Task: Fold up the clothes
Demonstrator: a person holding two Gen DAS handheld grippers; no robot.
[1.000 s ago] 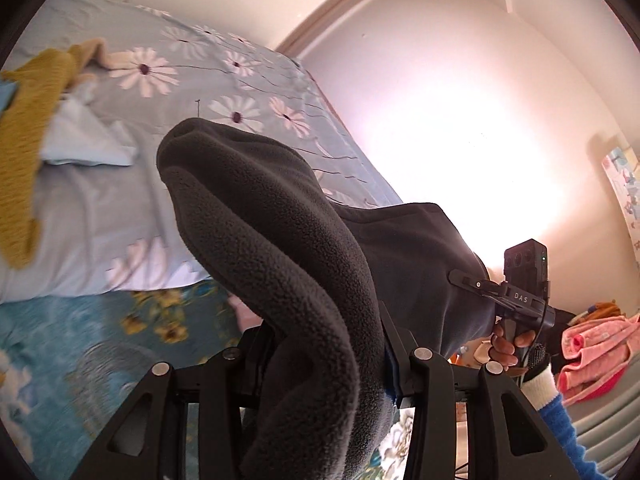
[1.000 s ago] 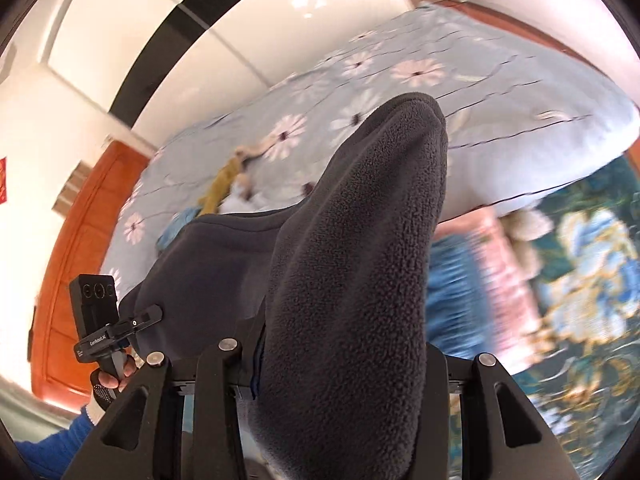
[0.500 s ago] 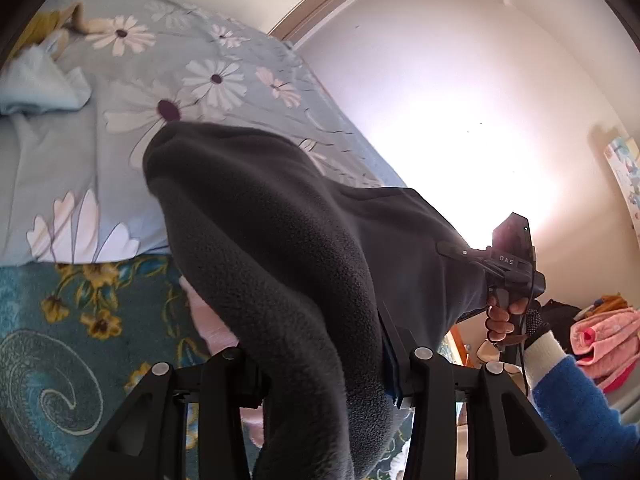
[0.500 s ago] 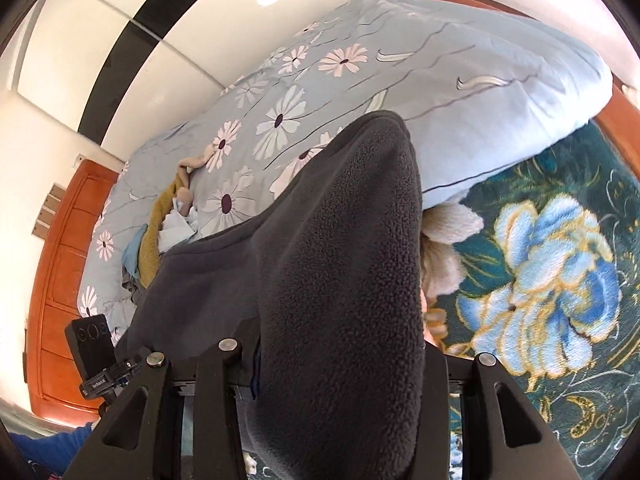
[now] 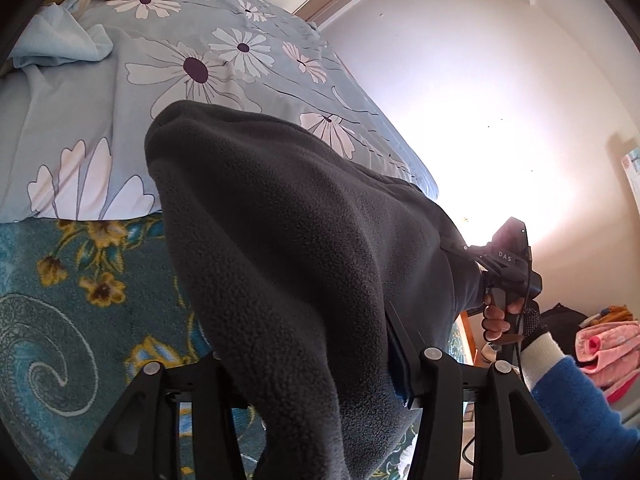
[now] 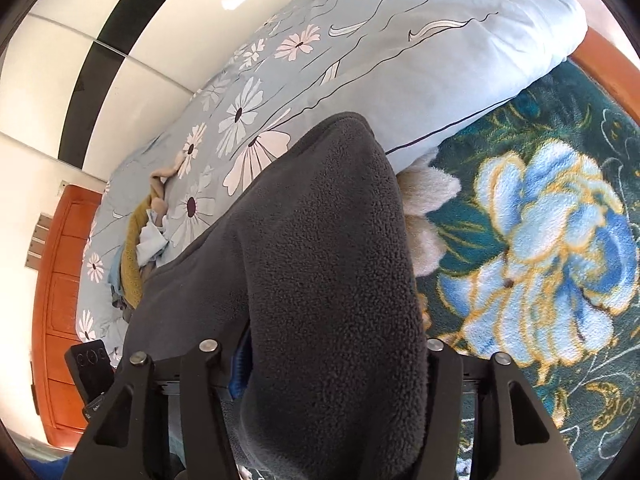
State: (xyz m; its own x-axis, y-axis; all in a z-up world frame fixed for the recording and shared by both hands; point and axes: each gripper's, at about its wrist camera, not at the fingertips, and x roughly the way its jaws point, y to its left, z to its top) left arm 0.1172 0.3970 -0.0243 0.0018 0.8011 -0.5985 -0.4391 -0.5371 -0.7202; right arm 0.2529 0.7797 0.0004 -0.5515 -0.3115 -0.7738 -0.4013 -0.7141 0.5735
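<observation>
A dark grey fleece garment [image 5: 288, 240] hangs stretched between my two grippers, above the floor beside the bed. My left gripper [image 5: 316, 376] is shut on one end of it; the fleece drapes over and hides the fingertips. My right gripper [image 6: 320, 364] is shut on the other end of the same fleece garment [image 6: 332, 280], also draped over the fingers. The right gripper shows in the left wrist view [image 5: 460, 246], held by a hand in a blue sleeve. The left gripper's body shows at the lower left of the right wrist view.
A bed with a light blue flowered duvet [image 5: 120, 92] [image 6: 400, 52] lies ahead. Other clothes, mustard and pale blue [image 6: 140, 248], lie on it. A teal flowered rug [image 6: 540, 240] covers the floor. A pink cloth pile [image 5: 604, 344] sits at far right. A cream fluffy thing [image 6: 428, 200] lies by the bed.
Both grippers have tilted downward with the fleece still held; more rug and less bed shows. The garment stays stretched between them.
</observation>
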